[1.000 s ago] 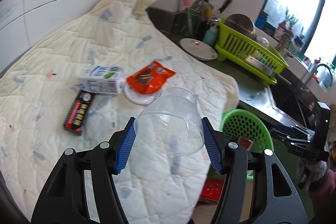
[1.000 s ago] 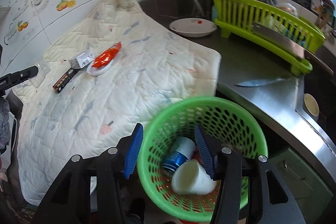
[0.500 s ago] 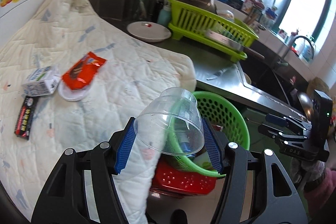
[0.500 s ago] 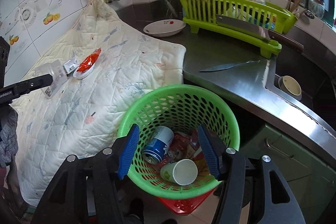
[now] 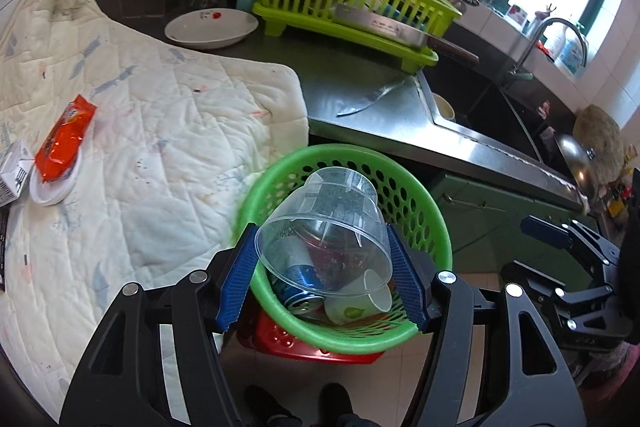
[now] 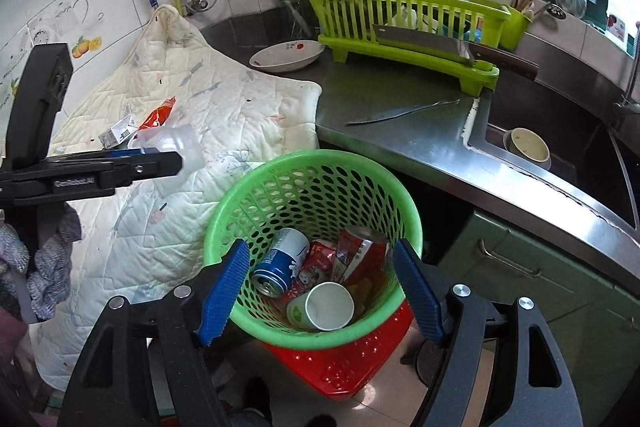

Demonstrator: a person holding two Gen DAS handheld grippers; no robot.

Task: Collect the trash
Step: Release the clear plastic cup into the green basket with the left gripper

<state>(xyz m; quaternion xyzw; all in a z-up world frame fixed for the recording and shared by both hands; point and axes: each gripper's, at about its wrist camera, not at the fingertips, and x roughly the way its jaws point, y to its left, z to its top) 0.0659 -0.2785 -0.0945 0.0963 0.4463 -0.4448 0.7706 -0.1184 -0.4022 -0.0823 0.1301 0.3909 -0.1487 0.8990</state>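
You are holding the clear plastic cup (image 5: 324, 223) in the left tongs (image 5: 324, 283) above the green basket (image 5: 432, 223), not yet dropped. Your right tongs (image 6: 320, 291) are empty, jaws just opening. Cans and a paper cup (image 6: 324, 307) are binned; red wrapper (image 5: 64, 139) and carton (image 5: 14, 171) are waiting on the quilted surface (image 5: 168, 147).

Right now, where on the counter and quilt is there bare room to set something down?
Free: the quilt between the orange wrapper and the green basket; the steel counter between plate and knife. Crowded: the quilt's left edge, where wrapper and carton sit, and the dish rack side.
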